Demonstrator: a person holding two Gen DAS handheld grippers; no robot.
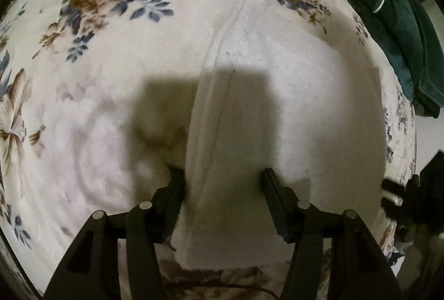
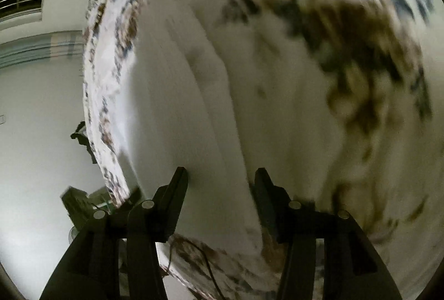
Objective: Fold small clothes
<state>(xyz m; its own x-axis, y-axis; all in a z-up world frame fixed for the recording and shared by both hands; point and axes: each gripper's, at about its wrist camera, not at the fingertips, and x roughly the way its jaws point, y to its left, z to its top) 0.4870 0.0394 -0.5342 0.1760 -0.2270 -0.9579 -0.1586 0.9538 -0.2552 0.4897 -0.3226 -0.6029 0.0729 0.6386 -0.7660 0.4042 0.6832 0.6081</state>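
Note:
A white folded cloth [image 1: 277, 105] lies flat on the flowered bedspread [image 1: 97, 8]. My left gripper [image 1: 223, 175] is open just above the cloth's near left part, its left finger beside the cloth's left edge, its right finger over the cloth. In the blurred right wrist view the same white cloth [image 2: 180, 105] runs up the middle. My right gripper [image 2: 220, 173] is open, its fingers straddling the cloth's near end. Nothing is held.
A heap of dark green clothes [image 1: 394, 22] lies at the bed's far right edge. The other gripper's black body [image 1: 416, 189] shows at the right. The bed edge [image 2: 102, 105] and white floor [image 2: 36, 147] lie left. A thin cable [image 2: 205, 266] hangs near the bed's edge.

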